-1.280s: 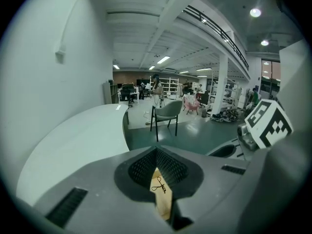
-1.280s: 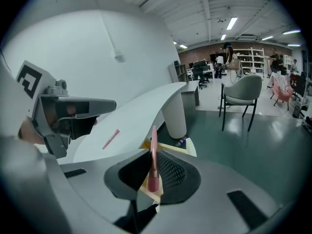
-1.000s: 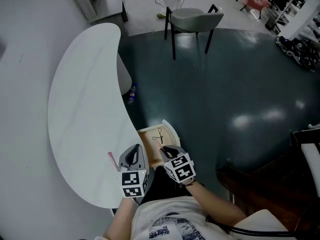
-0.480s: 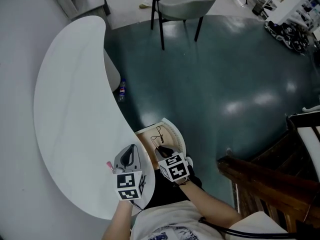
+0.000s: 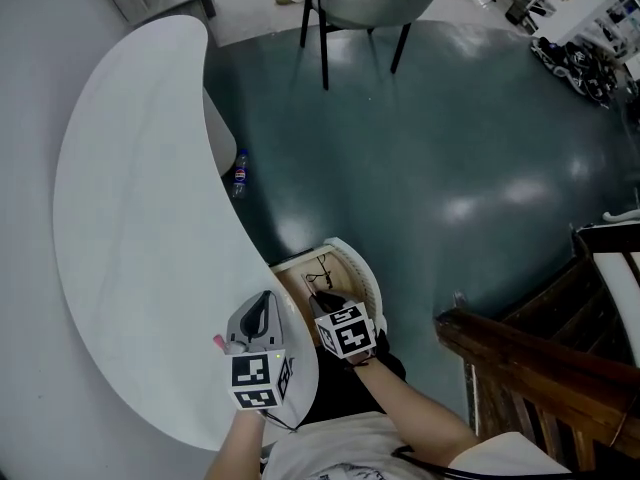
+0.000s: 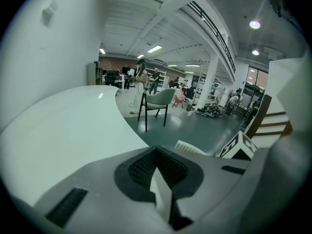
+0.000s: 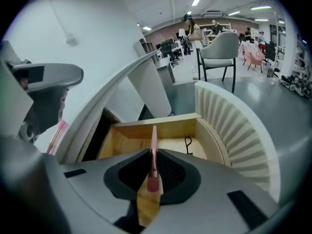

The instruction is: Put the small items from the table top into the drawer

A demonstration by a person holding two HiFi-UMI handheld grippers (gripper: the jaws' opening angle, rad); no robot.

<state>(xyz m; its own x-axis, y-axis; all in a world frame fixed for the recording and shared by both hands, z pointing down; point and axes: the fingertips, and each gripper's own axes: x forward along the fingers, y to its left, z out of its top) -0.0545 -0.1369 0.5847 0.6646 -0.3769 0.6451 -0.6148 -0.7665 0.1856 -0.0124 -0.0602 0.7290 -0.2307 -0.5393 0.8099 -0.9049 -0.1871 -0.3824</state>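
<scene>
Right gripper view, pink pen (image 7: pixel 154 145) in tongs (image 7: pixel 152 182)

Dim, greyish head view; ceiling lights (image 6: pixel 254 24) glare on the glossy floor (image 5: pixel 470 208). Gripper views bend fisheye-style, with black corners and blurred foregrounds.

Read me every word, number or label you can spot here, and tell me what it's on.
No text here can be read.
Marker cubes on the left tool and right tool: black-and-white square patterns, no letters or digits.
Bottle on the floor: label too small to read.
Pink stick in the right tool: no print visible.
</scene>
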